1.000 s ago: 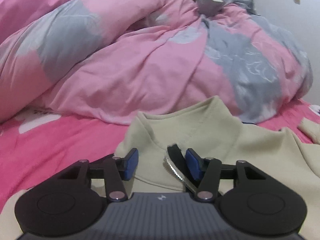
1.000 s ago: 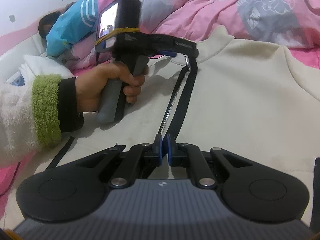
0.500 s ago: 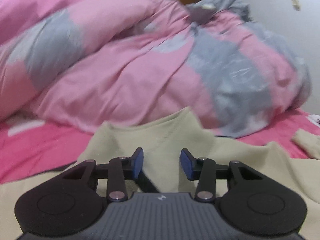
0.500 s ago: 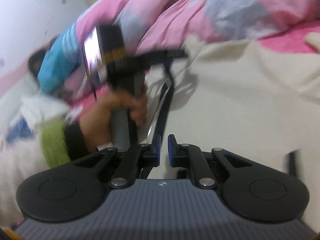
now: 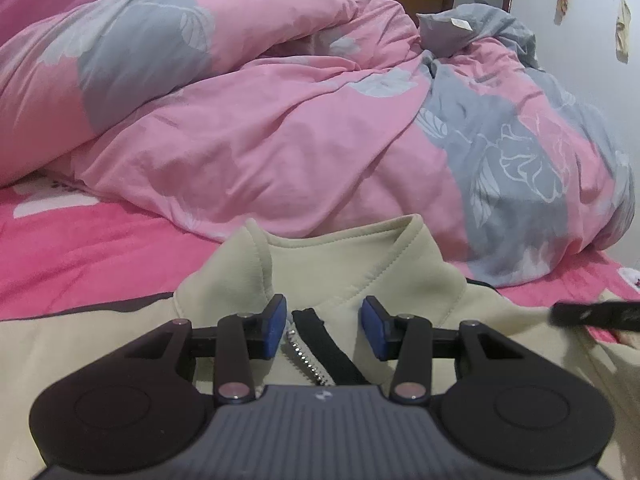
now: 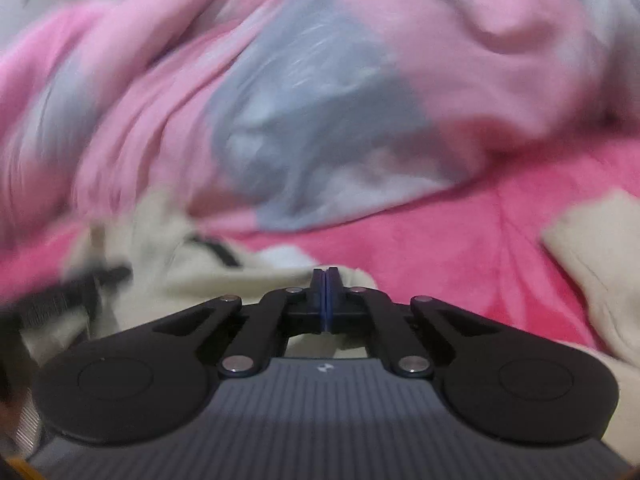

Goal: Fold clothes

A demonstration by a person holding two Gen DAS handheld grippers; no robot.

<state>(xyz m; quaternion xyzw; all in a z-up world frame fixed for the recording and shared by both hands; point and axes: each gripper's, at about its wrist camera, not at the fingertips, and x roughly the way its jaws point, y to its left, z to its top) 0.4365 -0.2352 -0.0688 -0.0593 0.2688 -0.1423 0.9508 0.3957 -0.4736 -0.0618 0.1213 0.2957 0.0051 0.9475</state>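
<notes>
Your left gripper (image 5: 323,326) gapes wide, empty, over the cream jacket (image 5: 340,268) spread on the bed (image 5: 80,260), collar far. Right gripper (image 6: 325,300) is pinched together, contents unclear. Soft, floppy fleece: take seams or shoulders.

Both grippers share one build: the left gripper (image 5: 322,326) and right gripper (image 6: 325,298) have black linkage arms, silver pivot screws, blue finger pads, and ribbed grey housings (small white logo each).
</notes>
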